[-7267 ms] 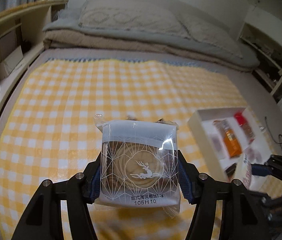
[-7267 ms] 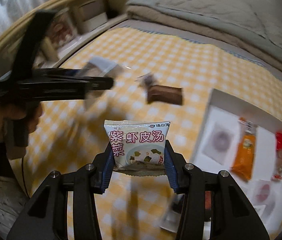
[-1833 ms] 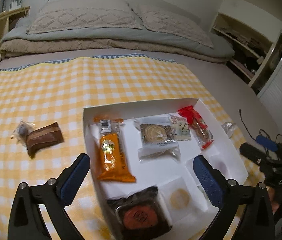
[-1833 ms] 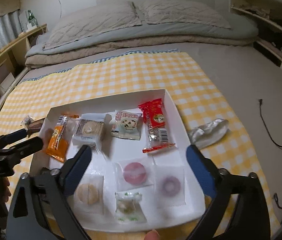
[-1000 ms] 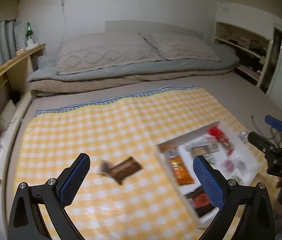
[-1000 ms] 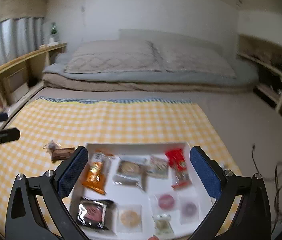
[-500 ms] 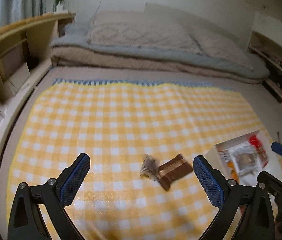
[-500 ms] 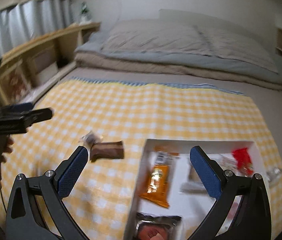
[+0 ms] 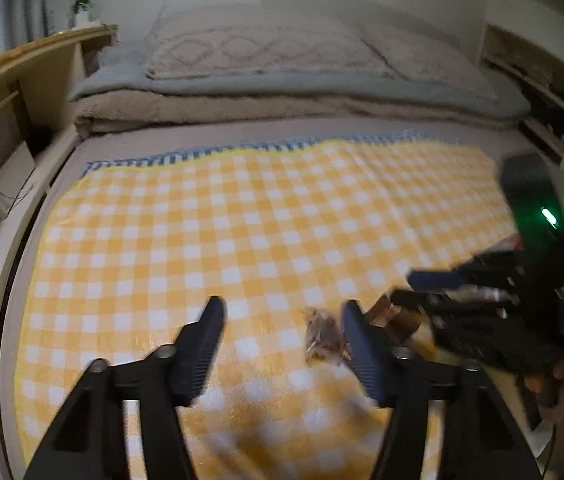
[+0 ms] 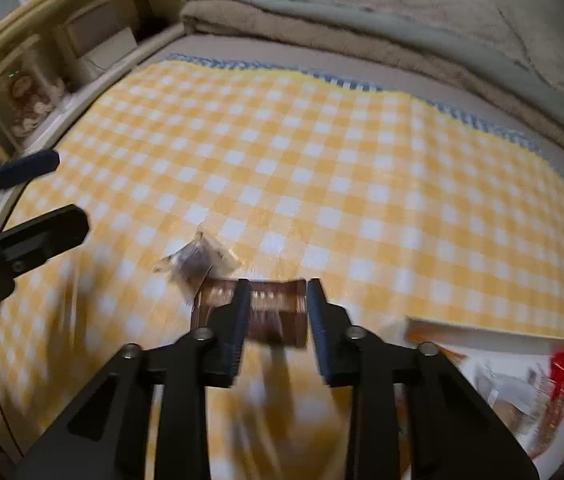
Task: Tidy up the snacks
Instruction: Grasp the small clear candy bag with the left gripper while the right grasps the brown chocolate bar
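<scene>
The right gripper (image 10: 276, 292) was down low over the yellow checked cloth (image 10: 321, 168), its fingers (image 10: 238, 320) set narrow on either side of a brown bar (image 10: 270, 312). The bar lay flat on the cloth between the two pads; whether they were pressing it or only close beside it I could not tell, since everything near the fingers was smeared. Just beside the bar, on its far left corner, sat a small clear packet (image 10: 198, 260) with something dark inside, touching or nearly touching it.

To the right of the bar was the white tray (image 10: 493, 336), its near wall showing, with a red wrapper (image 10: 561, 364) and other blurred snacks inside.

The left gripper (image 9: 282, 320) hung above the cloth (image 9: 242, 220) with its fingers (image 9: 202, 344) spread wide and nothing between them. The packet (image 9: 321, 336) lay just inside its right finger, and the bar (image 9: 395, 316) was beyond that finger, partly hidden by it and by the right gripper (image 9: 421, 288) reaching in from the right.

Behind the cloth the bedding (image 9: 282, 96) and pillows (image 9: 262, 48) were stacked, with a wooden shelf (image 9: 14, 88) on the left.
</scene>
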`<state>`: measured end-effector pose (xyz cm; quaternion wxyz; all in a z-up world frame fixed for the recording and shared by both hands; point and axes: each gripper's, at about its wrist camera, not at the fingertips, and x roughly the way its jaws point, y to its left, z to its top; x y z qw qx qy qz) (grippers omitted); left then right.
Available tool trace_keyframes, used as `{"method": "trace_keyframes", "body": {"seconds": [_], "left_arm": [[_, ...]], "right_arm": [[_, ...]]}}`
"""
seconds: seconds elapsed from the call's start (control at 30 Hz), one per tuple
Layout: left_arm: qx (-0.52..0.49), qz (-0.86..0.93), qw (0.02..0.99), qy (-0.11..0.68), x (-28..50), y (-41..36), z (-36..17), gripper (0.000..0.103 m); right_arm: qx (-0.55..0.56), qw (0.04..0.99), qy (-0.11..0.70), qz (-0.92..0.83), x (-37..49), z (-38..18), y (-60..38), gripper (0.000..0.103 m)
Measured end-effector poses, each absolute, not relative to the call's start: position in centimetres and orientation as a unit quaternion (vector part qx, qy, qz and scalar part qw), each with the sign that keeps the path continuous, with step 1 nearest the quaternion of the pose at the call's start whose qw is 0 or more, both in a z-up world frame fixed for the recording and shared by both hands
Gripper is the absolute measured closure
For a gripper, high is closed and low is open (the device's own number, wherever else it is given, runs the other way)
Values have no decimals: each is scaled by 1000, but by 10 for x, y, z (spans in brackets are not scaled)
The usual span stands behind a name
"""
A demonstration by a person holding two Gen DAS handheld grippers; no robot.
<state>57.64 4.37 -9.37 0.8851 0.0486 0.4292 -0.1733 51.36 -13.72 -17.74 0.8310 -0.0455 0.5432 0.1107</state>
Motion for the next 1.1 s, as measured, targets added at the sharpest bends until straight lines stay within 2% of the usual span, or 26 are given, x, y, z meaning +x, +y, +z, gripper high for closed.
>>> {"method": "trace_keyframes", "body": {"seconds": [0.23, 0.37, 0.43, 0.6, 0.93, 1.03, 1.07, 1.1], "left_arm": [[57, -208, 870, 444, 590, 34, -113, 51], [63, -210, 868, 445, 597, 28, -116, 51], [66, -208, 869, 444, 601, 25, -118, 51], [98, -213, 863, 448, 607, 8, -130, 45], [185, -244, 830, 465, 624, -35, -171, 45], [186, -257, 820, 476, 629, -40, -181, 45], [181, -257, 819, 481, 631, -40, -184, 46], [175, -252, 818, 486, 632, -38, -186, 52]], "right_arm": [[-42, 802, 590, 79, 544, -215, -137, 81], [-41, 784, 614, 84, 533, -219, -141, 81], [-36, 773, 627, 94, 523, -217, -145, 84], [-48, 751, 645, 132, 489, -213, -139, 84], [-49, 787, 591, 172, 437, -188, -157, 81], [-59, 788, 583, 188, 437, -180, -159, 70], [-59, 789, 581, 193, 437, -179, -158, 61], [-63, 790, 575, 201, 435, -178, -157, 54]]}}
